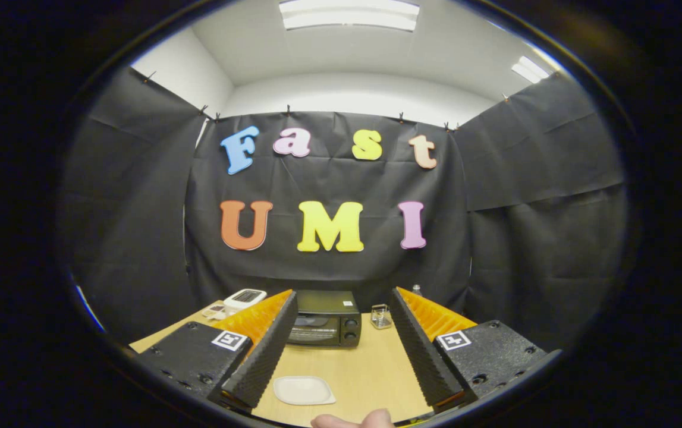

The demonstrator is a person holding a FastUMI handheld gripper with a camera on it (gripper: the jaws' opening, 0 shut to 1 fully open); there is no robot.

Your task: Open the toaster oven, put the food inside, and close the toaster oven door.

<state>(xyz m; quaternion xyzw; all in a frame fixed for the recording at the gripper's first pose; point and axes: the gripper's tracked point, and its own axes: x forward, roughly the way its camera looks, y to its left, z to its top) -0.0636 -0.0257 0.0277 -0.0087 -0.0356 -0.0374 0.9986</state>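
From my seat at the controls, I saw the gripper [341, 351] held above the near end of the wooden table [370, 374], its two fingers spread wide apart with nothing between them but bare tabletop. The toaster oven [324, 319] sat at the far end of the table, beyond the fingertips and a little left of the midline, its door shut and its knobs on the right side of its front. A small white plate [304, 390] lay flat on the near part of the table, just inside the left finger; I could not make out whether any food lay on it. To the right of the oven stood a small clear container [381, 316]. At the far left corner rested a white device [245, 297], possibly a scale, though it was too small to be sure. A fingertip [352, 421] showed at the very near edge.
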